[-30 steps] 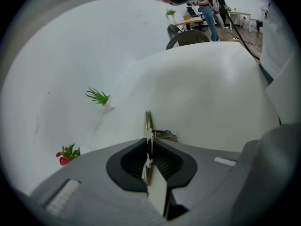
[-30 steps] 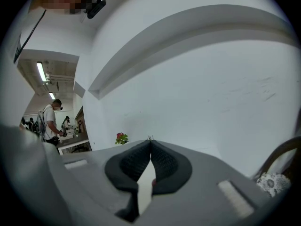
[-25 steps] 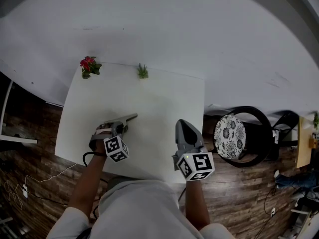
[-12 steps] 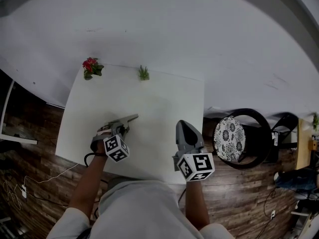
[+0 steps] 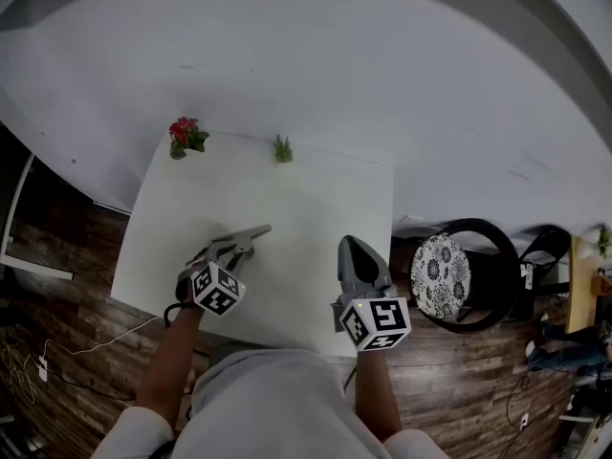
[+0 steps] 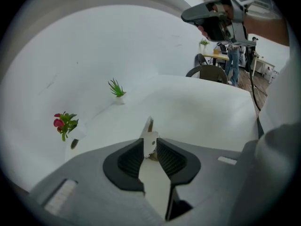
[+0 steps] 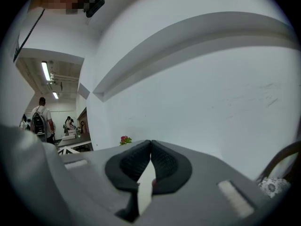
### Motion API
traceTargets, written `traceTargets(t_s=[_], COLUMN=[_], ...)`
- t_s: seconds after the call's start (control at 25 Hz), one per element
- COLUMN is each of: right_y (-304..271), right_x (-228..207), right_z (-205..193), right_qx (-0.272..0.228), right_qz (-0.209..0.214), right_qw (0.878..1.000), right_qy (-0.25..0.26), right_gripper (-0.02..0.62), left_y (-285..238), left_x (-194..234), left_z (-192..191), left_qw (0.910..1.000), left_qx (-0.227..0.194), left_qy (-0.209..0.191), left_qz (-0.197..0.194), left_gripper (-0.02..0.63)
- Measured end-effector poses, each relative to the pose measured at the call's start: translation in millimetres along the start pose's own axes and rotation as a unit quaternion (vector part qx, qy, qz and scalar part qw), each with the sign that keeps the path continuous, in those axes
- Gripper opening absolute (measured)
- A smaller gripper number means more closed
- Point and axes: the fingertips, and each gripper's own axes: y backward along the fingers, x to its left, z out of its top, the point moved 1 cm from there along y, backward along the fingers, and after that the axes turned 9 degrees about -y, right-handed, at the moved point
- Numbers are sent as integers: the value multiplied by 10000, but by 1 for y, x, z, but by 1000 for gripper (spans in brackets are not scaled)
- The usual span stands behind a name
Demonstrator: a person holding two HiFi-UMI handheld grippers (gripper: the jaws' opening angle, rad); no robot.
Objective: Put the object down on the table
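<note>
Left gripper (image 6: pixel 150 147) clamped on a thin pale metal object (image 6: pixel 149 126), tip jutting past the jaws over the white table (image 5: pixel 316 199), table contact unclear, rest hidden between pads; right gripper (image 7: pixel 150 149) closed, empty.

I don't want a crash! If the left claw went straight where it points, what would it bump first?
Probably the bare white table. The left claw, shut on a thin grey piece, aims across it; the green plant stands aside.

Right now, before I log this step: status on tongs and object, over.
Left tongs shut on thin metal piece, over the white table, touchdown unclear. Right tongs shut, empty. Red-flowered plant and green plant at far edge, out of the way.
</note>
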Motion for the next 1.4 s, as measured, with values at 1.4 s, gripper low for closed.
traceTargets(t_s=[1.4], right_y=[11], right_x=[29], right_z=[8], right_qx=[-109], right_qz=[156], right_qw=[9995], right_qy=[263], right_gripper=[3], left_y=[176], left_x=[90], left_z=[43], left_qw=[9276], left_qx=[-2188], left_qy=[2116], left_qz=[2164], left_gripper=[9])
